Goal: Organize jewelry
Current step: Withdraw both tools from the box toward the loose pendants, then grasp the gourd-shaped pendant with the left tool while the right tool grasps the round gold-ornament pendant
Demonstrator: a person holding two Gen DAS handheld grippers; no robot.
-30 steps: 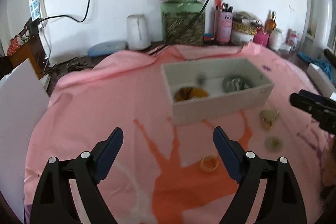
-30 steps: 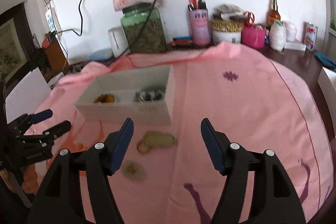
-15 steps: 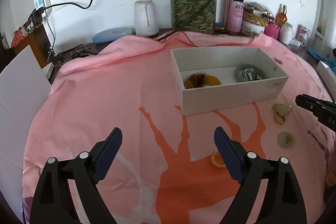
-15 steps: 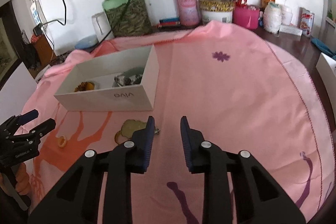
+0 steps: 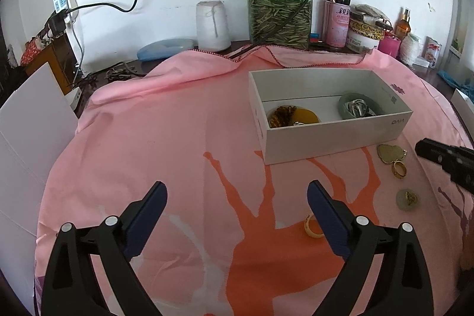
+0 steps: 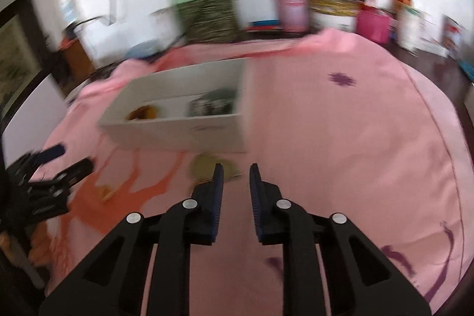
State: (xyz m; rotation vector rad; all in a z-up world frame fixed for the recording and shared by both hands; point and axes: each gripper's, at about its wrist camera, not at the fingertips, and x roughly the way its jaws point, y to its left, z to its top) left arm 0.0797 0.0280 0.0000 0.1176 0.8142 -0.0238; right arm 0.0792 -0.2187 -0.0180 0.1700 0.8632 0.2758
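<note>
Four loose pieces lie on the pink cloth (image 5: 166,120) in the left wrist view, all on the near side of the white box (image 5: 334,138): a pale pendant (image 5: 389,152) just beside its front wall, a gold ring (image 5: 399,168) just nearer, a round green stone (image 5: 407,199), and an orange ring (image 5: 313,227) touching the inner edge of the left gripper (image 5: 237,203), whose jaws stand wide apart and empty. From the right wrist, blurred: the right gripper (image 6: 234,176) is narrowed to a slim gap, holding nothing, its tips just short of the pendant (image 6: 204,168) lying before the box (image 6: 183,126).
</note>
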